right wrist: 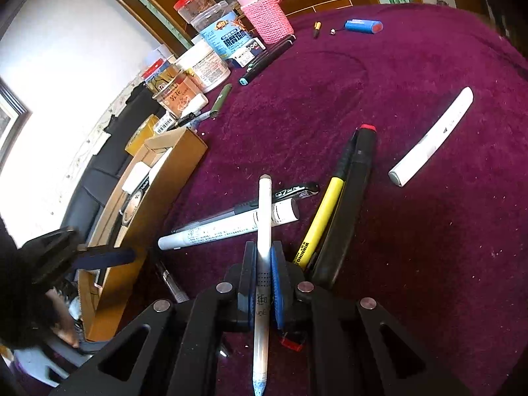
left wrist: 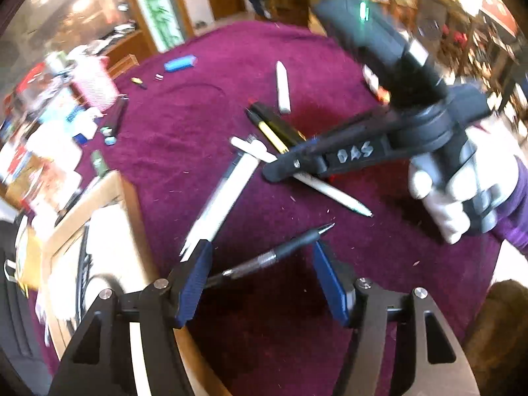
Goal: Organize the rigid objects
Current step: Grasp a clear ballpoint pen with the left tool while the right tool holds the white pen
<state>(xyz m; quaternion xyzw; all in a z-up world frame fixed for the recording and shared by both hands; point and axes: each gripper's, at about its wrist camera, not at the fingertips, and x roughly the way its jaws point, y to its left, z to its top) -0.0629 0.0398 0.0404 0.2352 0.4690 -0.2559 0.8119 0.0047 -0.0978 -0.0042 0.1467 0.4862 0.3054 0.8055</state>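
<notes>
Pens and markers lie scattered on a purple cloth. My right gripper is shut on a thin white pen, which sticks out ahead of and behind the jaws; it also shows in the left wrist view under the right gripper. My left gripper is open, its jaws either side of a black pen with a metal grip on the cloth. A fat white marker lies under the held pen. A yellow pen and a black marker with a red cap lie to the right.
An open cardboard box stands at the left table edge, holding a few items. Jars and a pink knitted cup stand at the back left. A white marker lies at the right, a blue cylinder at the far side.
</notes>
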